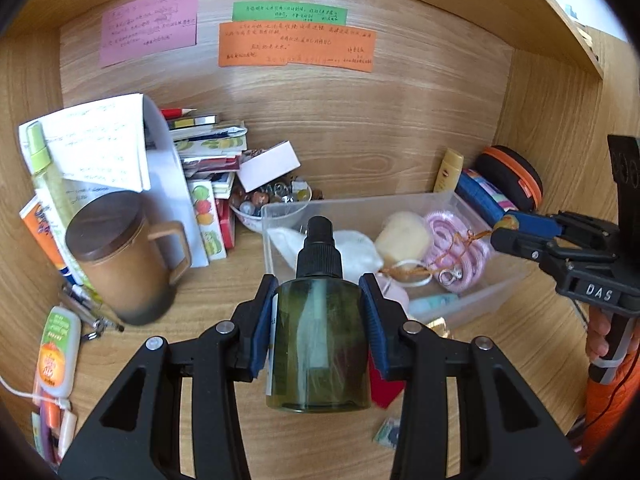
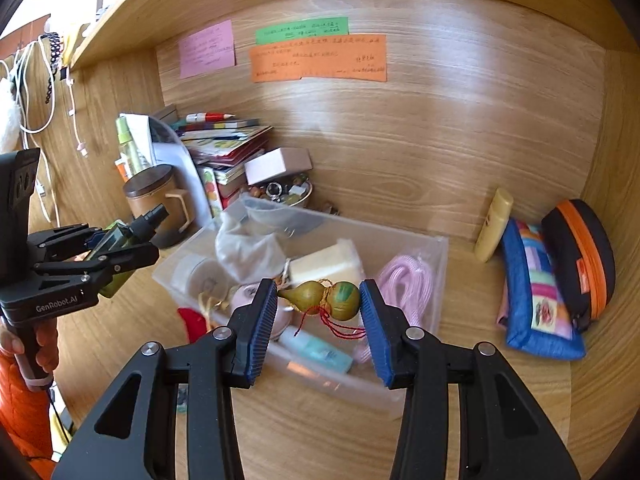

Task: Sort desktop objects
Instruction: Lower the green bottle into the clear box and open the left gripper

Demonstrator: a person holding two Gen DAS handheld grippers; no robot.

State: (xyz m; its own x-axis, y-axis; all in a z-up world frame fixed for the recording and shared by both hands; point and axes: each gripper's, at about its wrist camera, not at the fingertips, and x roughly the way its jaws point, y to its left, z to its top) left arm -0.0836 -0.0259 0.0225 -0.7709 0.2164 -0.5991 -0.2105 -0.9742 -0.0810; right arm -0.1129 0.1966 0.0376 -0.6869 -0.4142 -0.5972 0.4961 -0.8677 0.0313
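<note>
Bottle (image 1: 318, 344) upright, nozzle up, clamped in left gripper (image 1: 318, 332); right gripper (image 2: 319, 328) apparently pinches sideways-lying gourd (image 2: 320, 300).

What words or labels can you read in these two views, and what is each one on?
"DAS": white letters on the right gripper body.
"GenRobot.AI": on the left gripper body.
Handwriting on the pink note, green note and orange note: too small to read.
Print on the white tube: blurred.

both wrist cams face desk nook (image 1: 360, 128), close.
</note>
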